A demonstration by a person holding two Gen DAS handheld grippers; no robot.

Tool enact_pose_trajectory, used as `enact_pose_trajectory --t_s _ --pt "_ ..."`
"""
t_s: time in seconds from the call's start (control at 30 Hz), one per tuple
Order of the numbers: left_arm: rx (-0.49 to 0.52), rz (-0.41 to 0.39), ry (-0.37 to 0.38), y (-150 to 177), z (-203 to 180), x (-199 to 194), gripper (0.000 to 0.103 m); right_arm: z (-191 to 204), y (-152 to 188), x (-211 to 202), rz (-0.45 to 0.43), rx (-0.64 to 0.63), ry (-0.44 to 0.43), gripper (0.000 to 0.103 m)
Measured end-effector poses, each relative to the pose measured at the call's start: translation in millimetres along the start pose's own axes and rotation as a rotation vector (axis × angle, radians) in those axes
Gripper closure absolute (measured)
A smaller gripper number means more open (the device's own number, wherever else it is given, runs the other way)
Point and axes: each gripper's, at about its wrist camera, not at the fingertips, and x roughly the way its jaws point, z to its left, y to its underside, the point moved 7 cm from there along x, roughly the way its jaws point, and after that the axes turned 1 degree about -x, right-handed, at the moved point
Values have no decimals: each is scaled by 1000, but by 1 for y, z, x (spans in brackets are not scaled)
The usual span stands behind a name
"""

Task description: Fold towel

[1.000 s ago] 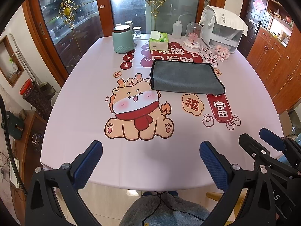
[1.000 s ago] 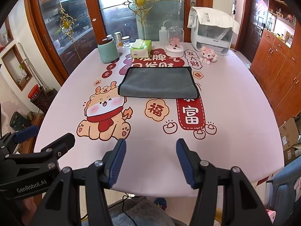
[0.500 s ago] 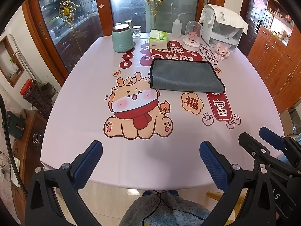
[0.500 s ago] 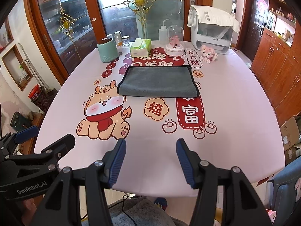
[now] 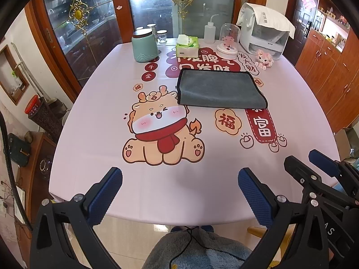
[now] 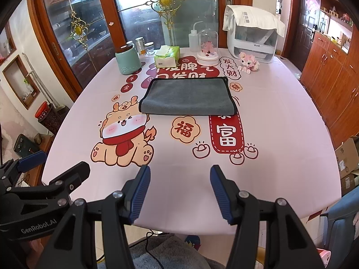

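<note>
Well apart: gaping tongs (image 5: 179, 190), folded towel (image 5: 219, 88).

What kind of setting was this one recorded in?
Most likely a home dining room: a table under a cartoon-print tablecloth, glass-doored wooden cabinets holding dishes behind it, and a tissue box near the grey towel.

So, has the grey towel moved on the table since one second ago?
No. The grey rectangular microfibre towel lies flat with its near-left corner still at the printed cartoon dragon's head, just as before. Only the camera's framing shifted slightly.
</note>
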Motion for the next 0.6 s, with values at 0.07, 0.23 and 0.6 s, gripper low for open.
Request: enact_pose_trajectory --t_s 0.07,0.23,0.6 --pt "0 1 0 1 0 -1 0 0 0 0 0 0 -1 47" --pt "1 2 0 0 0 0 0 -1 0 1 4 1 -2 47" --pt "3 -1 -1 -1 0 -1 0 -2 -1 3 5 2 -4 47"
